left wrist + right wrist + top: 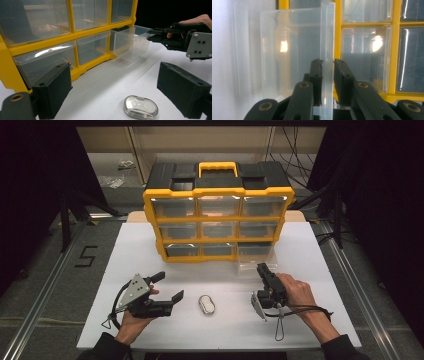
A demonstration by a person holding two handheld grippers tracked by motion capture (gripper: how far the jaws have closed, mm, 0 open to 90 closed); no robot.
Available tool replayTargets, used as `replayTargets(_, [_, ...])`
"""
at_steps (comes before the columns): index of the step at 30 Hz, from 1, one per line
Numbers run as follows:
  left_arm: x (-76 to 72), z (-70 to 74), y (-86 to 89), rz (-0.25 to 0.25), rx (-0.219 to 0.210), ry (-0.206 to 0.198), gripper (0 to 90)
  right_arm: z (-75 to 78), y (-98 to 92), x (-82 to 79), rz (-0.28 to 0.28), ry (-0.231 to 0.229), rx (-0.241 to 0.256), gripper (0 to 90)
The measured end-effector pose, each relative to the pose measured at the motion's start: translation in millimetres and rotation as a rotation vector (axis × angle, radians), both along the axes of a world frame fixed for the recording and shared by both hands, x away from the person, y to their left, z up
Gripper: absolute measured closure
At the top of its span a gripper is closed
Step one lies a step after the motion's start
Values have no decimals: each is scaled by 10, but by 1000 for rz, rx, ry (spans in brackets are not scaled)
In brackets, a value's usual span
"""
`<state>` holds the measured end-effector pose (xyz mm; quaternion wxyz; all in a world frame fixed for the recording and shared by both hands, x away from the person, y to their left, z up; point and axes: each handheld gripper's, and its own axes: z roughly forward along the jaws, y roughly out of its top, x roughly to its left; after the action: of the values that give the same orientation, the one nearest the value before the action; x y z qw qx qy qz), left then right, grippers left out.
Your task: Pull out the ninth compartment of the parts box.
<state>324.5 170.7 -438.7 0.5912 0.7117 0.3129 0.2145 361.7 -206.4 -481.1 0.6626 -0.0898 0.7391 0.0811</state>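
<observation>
- White tabletop point(150, 245) under dark surroundings is what I see from the high view, with a yellow-and-black drawer cabinet point(218, 210) standing at its far middle, front facing me.
- From that same view, the bottom-right clear drawer point(255, 257) is pulled partway out of the cabinet, its long axis running from the cabinet toward my side of the tabletop.
- My right gripper point(263, 271) points away from me at that drawer's front edge; the right hand point(297, 292) holds it from behind.
- My left gripper point(167, 286) lies low at the near left, pointing right, its jaws spread apart and holding nothing.
- Between the two grippers a small clear oval case point(206, 304) lies flat, long axis running near to far, slightly slanted.
- Left gripper view: the wide-apart jaws frame the oval case point(140, 107) on the tabletop; beyond it the drawer point(130, 43) juts out of the cabinet point(75, 35), and the right gripper point(152, 35) meets its front wall.
- Right gripper view: the jaws are clamped on the drawer's point(292, 50) thin front wall, which appears as an upright strip between them; the cabinet's point(394, 50) yellow frame fills the right.
</observation>
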Motion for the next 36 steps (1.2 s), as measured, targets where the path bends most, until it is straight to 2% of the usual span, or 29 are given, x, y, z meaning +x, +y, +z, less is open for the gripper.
replayTargets(7, [0, 0, 1, 1, 0, 1, 117, 2, -8, -13, 16, -2, -10, 779])
replayTargets(14, [1, 0, 1, 1, 0, 0, 117, 0, -13, -39, 3, 21, -12, 773])
replayTargets(24, [1, 1, 1, 3, -1, 1, 117, 8, -6, -46, -4, 30, 0, 758])
replayTargets(27, [3, 0, 2, 4, 0, 1, 117, 28, -6, -62, -16, 49, 32, 658])
replayTargets(30, [3, 0, 1, 4, 0, 2, 117, 56, 7, -72, -3, 62, 62, 597])
replayTargets(36, [3, 0, -1, 3, 2, 2, 117, 77, 34, -101, 20, 62, 107, 480])
